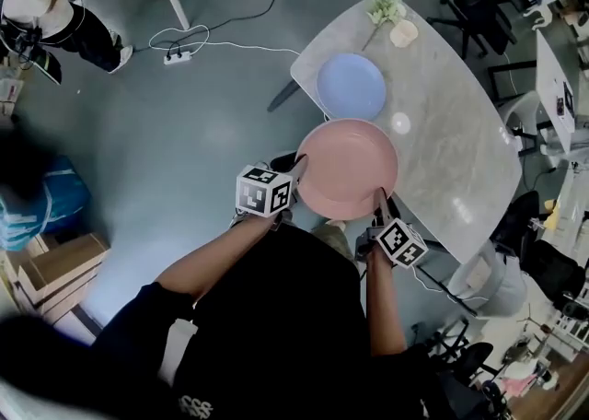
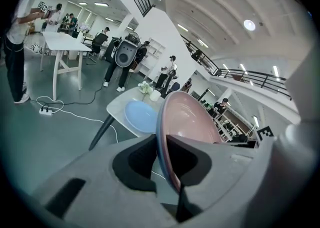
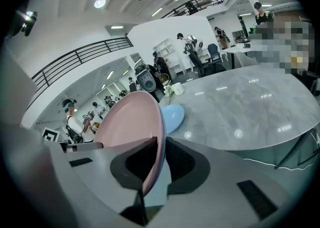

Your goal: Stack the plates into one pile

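A large pink plate hangs in the air at the near edge of the grey marble table, carried by both grippers. My left gripper is shut on its left rim; in the left gripper view the pink plate stands edge-on between the jaws of my left gripper. My right gripper is shut on the near right rim, and in the right gripper view the pink plate fills the gap of my right gripper. A blue plate lies flat on the table just beyond the pink one, also the blue plate and blue plate.
A small white cup and a sprig of flowers sit at the table's far end. A power strip with cables lies on the floor to the left. Chairs stand around the table's far and right sides; cardboard boxes at left.
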### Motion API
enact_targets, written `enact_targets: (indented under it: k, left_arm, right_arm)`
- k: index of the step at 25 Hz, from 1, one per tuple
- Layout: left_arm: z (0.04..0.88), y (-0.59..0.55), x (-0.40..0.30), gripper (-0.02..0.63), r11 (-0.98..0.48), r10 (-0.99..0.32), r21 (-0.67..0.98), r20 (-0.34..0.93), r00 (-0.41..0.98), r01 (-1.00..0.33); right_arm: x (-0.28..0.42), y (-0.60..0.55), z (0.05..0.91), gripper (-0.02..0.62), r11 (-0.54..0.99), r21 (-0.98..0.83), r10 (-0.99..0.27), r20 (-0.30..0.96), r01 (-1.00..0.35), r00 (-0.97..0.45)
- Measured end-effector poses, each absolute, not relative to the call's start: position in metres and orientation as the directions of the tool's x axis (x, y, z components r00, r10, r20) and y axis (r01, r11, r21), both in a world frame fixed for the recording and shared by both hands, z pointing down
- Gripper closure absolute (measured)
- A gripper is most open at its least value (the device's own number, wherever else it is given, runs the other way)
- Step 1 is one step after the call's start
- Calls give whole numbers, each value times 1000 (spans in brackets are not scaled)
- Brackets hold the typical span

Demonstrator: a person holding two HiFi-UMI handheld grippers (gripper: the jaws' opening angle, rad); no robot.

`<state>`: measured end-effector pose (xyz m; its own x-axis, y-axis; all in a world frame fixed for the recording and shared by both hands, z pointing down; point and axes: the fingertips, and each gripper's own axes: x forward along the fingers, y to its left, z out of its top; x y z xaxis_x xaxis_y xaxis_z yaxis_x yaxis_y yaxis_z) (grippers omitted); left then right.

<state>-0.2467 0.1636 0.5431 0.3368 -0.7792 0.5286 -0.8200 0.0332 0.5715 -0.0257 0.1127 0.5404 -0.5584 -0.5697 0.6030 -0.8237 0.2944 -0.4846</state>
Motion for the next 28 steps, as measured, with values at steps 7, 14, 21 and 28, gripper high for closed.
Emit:
enact_targets:
  k: [7,14,21,28]
  left_arm:
    - [543,168,-348,545,77,-812,596,503,297,-799]
    - [550,151,-382,545,98,-811,597,511,284,-796]
    - [561,98,-394,545,111,-793,577,542,278,-809]
    - [599,26,-379,545,158,-743,584,602,294,-796]
  right_arm:
    - [-129,109,540,538,365,-469,-533,603,-804,-594]
    - [-164,88,553,538,368,-478,-498,623,-797,-604]
    - [-174,35,572,538,331,-500,-491,633,-800,-598]
    - [-162,-41,600,538,332,-464,-456,684,-822,-570]
